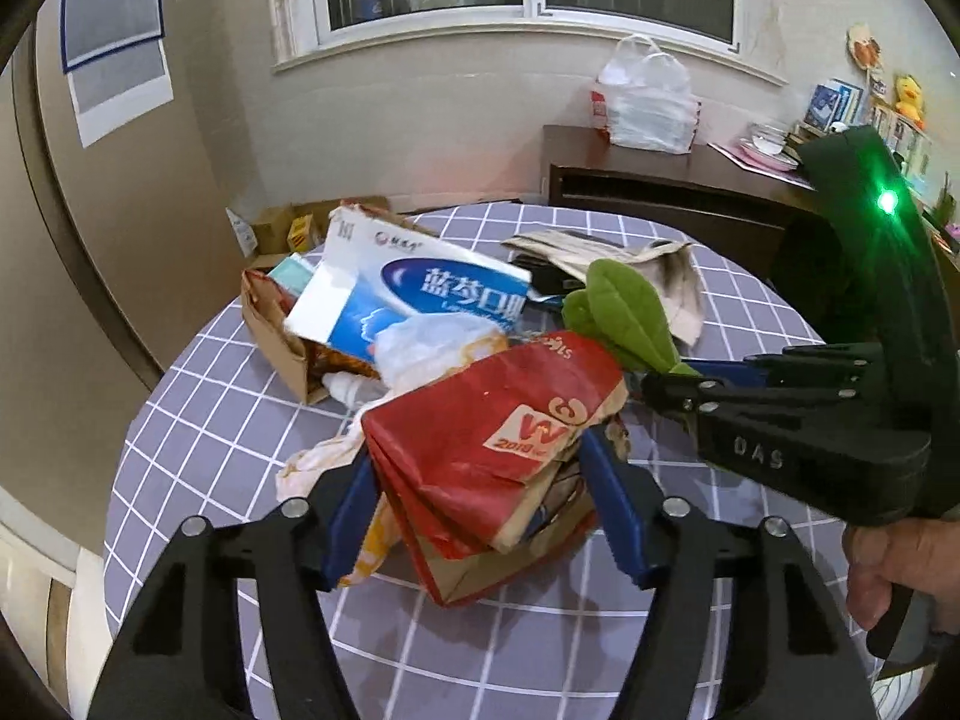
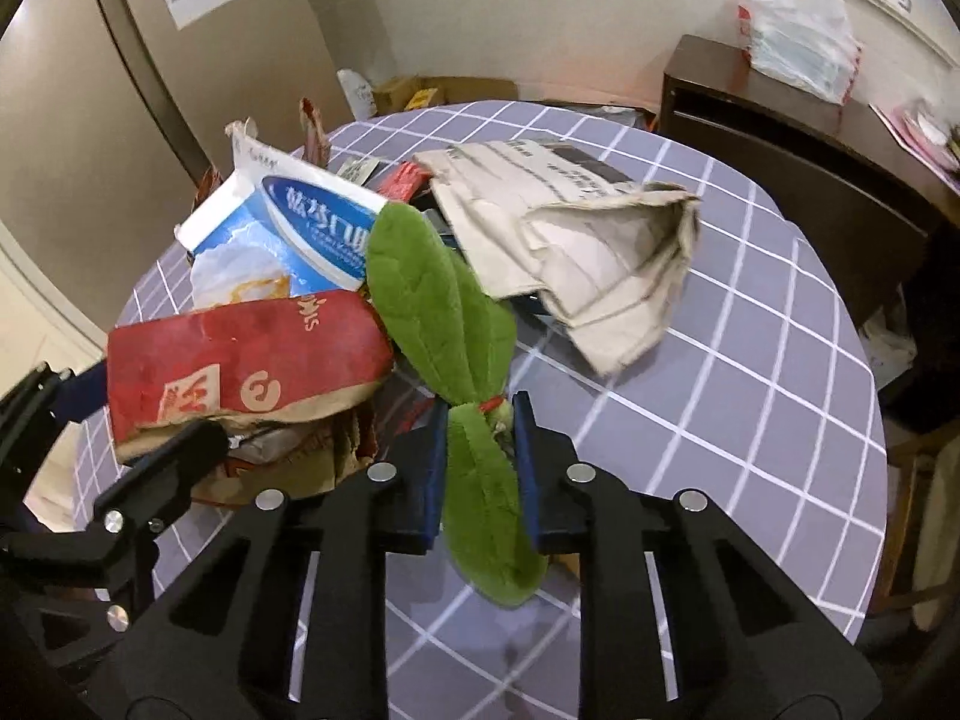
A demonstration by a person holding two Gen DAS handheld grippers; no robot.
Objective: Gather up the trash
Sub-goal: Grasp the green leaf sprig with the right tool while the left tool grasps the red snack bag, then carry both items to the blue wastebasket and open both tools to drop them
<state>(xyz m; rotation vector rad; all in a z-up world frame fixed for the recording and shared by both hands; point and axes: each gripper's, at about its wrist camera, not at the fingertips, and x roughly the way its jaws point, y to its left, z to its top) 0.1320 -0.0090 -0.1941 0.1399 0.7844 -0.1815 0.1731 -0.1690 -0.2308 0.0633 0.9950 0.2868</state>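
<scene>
My left gripper [image 1: 480, 474] is shut on a crumpled red paper bag [image 1: 498, 432], held just above the checked tablecloth [image 1: 228, 420]; the bag also shows in the right wrist view [image 2: 240, 354]. My right gripper [image 2: 480, 420] is shut on a green plush leaf toy [image 2: 444, 324], right beside the red bag; the toy also shows in the left wrist view [image 1: 624, 312]. Behind them lie a white-and-blue box [image 1: 414, 294] in a brown paper bag [image 1: 282, 336], a white plastic wrapper [image 1: 432, 348] and a crumpled newspaper [image 2: 576, 240].
The round table [image 2: 780, 372] has a grey-purple grid cloth. A dark wooden cabinet [image 1: 660, 180] stands behind it with a white plastic bag [image 1: 648, 96] on top. Cardboard boxes [image 1: 288, 228] sit on the floor by the wall.
</scene>
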